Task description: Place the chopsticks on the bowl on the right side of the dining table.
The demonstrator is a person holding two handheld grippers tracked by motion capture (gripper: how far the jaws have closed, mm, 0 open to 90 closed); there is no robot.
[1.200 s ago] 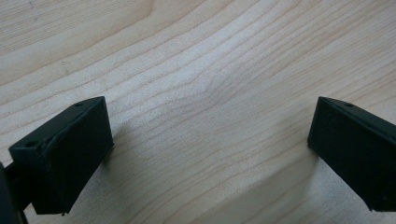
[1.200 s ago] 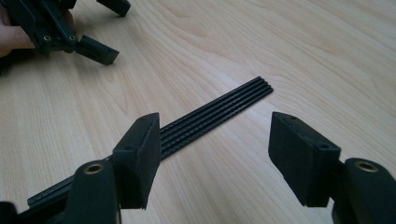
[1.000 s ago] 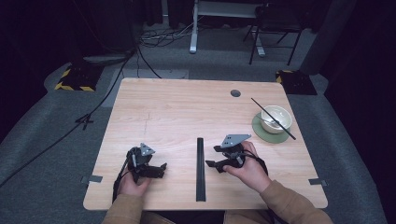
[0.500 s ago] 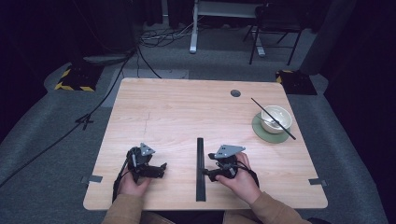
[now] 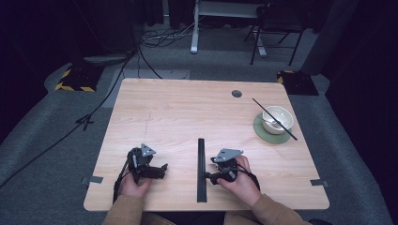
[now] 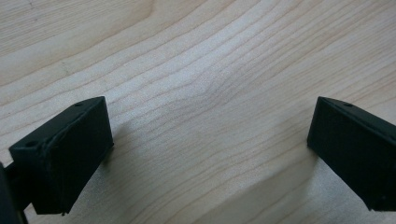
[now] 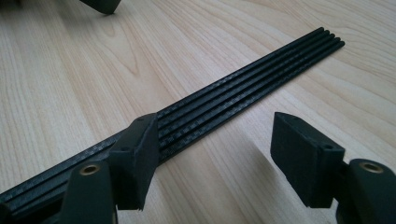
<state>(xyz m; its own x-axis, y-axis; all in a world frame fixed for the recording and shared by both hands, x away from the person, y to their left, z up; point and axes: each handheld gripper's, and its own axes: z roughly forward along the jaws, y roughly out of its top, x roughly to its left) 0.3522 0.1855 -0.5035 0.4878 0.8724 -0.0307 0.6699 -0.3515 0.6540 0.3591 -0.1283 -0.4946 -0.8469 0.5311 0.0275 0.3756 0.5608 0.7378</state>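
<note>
A flat bundle of several thin black rods lies lengthwise on the wooden table, near its front middle. My right gripper sits low just right of the bundle and points at it. In the right gripper view its jaws stand open and have just closed a little. The left one is over the rods, and only bare wood lies between the pads. My left gripper rests on the table further left, open over bare wood.
A white bowl on a green coaster stands at the right, with one black rod laid across it. A round cable hole is at the back. Tape marks flag the front corners. Cables and stands lie on the floor behind.
My right hand has come down and moved left, from above the table to the rod bundle's right side. The left hand has stayed where it was.
</note>
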